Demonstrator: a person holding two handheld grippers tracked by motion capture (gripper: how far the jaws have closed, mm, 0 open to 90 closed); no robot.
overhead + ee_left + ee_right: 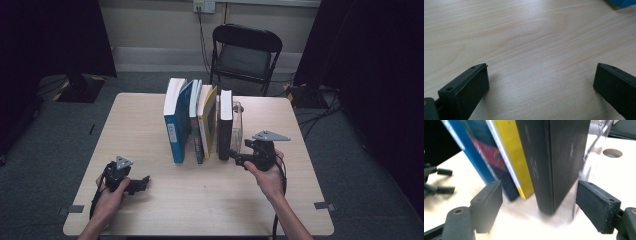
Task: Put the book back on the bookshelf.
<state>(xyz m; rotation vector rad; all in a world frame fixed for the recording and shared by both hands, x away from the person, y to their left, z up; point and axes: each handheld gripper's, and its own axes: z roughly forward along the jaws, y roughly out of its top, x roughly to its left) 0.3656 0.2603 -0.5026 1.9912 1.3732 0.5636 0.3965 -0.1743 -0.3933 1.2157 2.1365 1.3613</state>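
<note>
So my right gripper (537,202) is sitting just in front of the black book (554,157), jaws spread wide with nothing pinched between them. My left gripper (537,85) is parked low over bare table (524,37), also spread and empty, well apart from the row at about 8 o'clock from it in the high view.

What worries me: the books (197,120) aren't dead upright. The blue book (176,125) and the yellow book (207,122) lean, and the black one stands on its bottom edge with only the clear bookend (594,152) at its far side. If I push in crooked, one jaw could clip the bookend or knock the black book's spine, and I reckon the whole row could slump over toward 9 o'clock. Closing on the black book and the yellow one together would be another easy mess.

In the right gripper view the black book's lower corner sits between my jaws but farther out, toward 12 o'clock, touching neither pad. The yellow book is at 11, the bookend at 1.
</note>
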